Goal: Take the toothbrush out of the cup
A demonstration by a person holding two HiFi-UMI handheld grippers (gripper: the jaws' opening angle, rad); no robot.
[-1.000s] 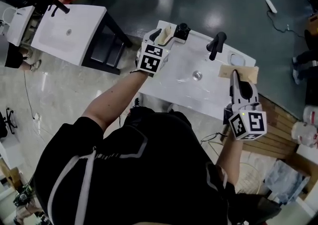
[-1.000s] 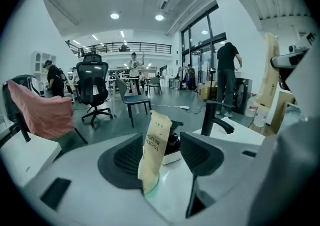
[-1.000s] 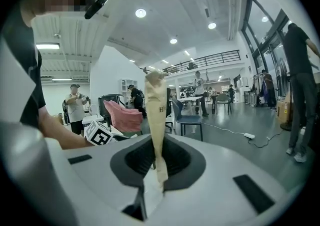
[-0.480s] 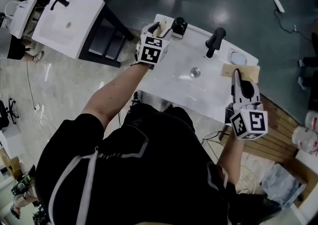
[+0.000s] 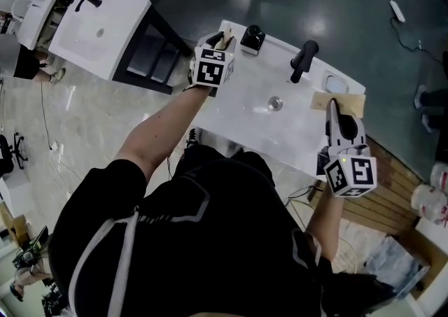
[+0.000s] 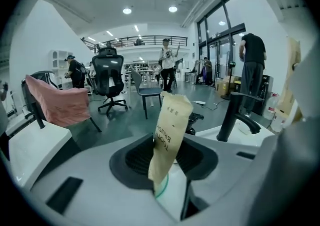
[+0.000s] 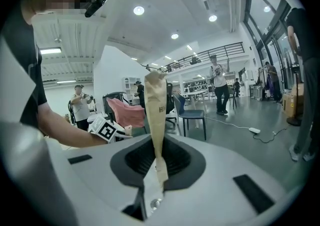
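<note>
A toothbrush in a tan paper packet (image 6: pixel 169 135) stands upright between the jaws of my left gripper (image 6: pixel 170 190), whose jaws have just been closing and now pinch its lower end. In the head view this gripper (image 5: pixel 224 37) is at the white sink's (image 5: pixel 245 123) back left corner. The black cup (image 5: pixel 252 38) stands just to its right, apart from the packet (image 5: pixel 226 37). My right gripper (image 5: pixel 334 109) is at the sink's right rim, shut on a second tan paper packet (image 7: pixel 156 120).
A black faucet (image 5: pixel 304 60) rises behind the drain (image 5: pixel 276 103), with a small dish (image 5: pixel 334 85) to its right. A second white sink (image 5: pixel 98 36) stands at the far left. Wooden slats (image 5: pixel 392 182) lie on the floor at the right.
The left gripper's jaws have narrowed onto the paper packet beside the black cup. The right gripper still holds its packet in much the same place.
</note>
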